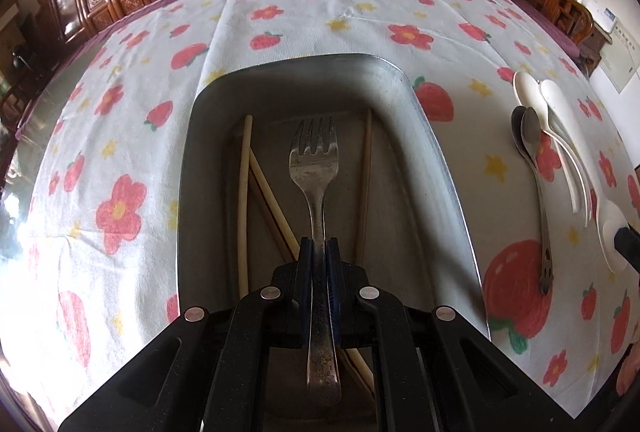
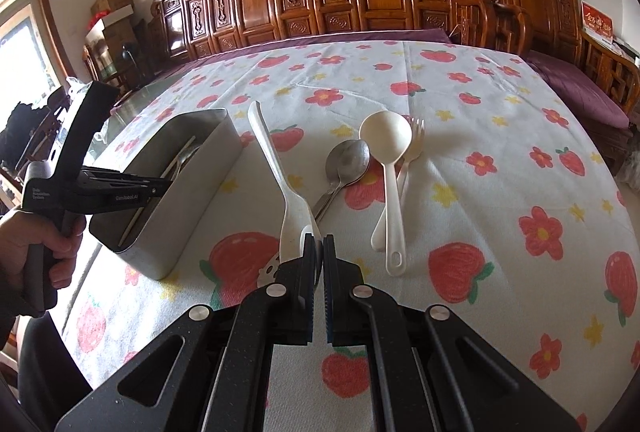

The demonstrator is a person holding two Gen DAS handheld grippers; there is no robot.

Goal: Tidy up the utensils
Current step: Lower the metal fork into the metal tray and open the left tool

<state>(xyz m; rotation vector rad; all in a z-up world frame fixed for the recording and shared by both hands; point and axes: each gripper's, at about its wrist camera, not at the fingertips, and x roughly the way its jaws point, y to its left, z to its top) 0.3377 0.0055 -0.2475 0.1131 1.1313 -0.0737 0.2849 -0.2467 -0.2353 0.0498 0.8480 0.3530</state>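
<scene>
Over the metal tin (image 1: 436, 160) we've got the left gripper (image 1: 320, 244) clamped on a steel fork (image 1: 314, 152), tines at 12 o'clock, while the right gripper (image 2: 319, 240) pinches a white spoon (image 2: 276, 168).

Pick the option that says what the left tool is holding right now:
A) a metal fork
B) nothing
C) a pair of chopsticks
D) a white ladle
A: the left tool is clamped on the handle of a metal fork, held above the metal tray where the chopsticks lie loose.
</scene>
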